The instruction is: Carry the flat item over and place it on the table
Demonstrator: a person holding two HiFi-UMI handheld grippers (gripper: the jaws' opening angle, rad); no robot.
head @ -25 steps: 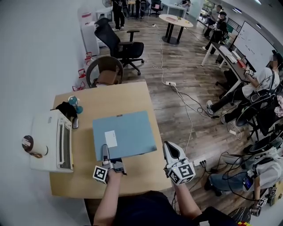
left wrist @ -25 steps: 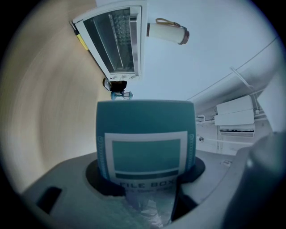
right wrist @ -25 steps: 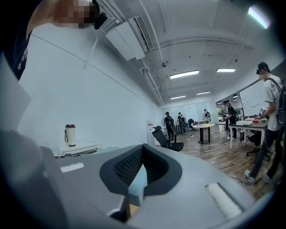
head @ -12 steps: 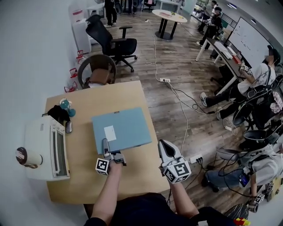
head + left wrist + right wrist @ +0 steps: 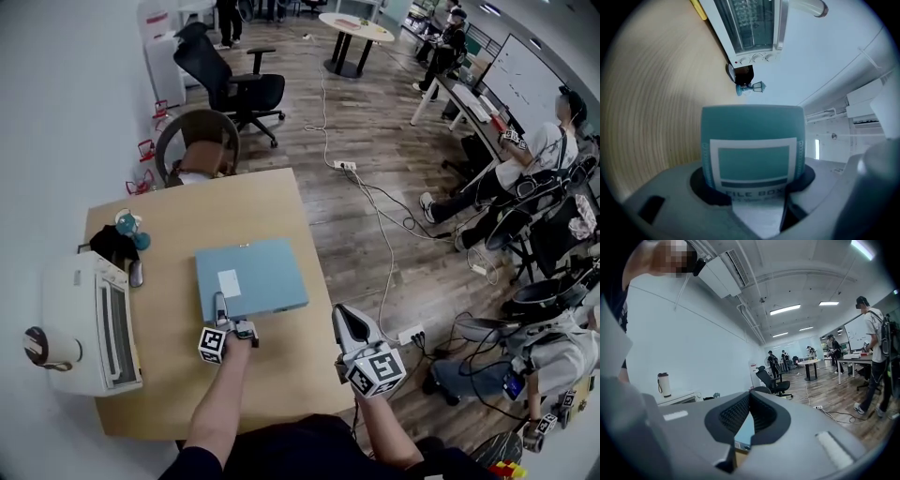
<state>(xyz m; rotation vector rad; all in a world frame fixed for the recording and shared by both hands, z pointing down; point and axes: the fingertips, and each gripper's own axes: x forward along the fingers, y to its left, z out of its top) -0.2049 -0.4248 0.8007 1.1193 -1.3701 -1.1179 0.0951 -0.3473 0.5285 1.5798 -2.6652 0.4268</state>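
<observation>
A flat light-blue file box [image 5: 253, 277] with a white label lies level at the top of the wooden table [image 5: 244, 202]; whether its full weight rests there I cannot tell. My left gripper [image 5: 225, 314] is shut on its near edge. In the left gripper view the labelled spine of the box [image 5: 752, 140] fills the gap between the jaws of the left gripper [image 5: 752, 185]. My right gripper [image 5: 343, 317] hangs off the table's right edge, over the floor. It is shut with nothing in it, and its pads meet at the tips [image 5: 749, 397].
A white toaster oven [image 5: 89, 323] stands at the table's left edge, with a small blue lantern figure [image 5: 127, 225] and a black object [image 5: 111, 242] behind it. A brown chair [image 5: 195, 150] stands behind the table. Cables [image 5: 375, 206] cross the floor; seated people [image 5: 544, 159] are at the right.
The left gripper has sunk with the file box, which now looks smaller and lower, at the tabletop. The right gripper has shifted only slightly, still off the table's right edge.
</observation>
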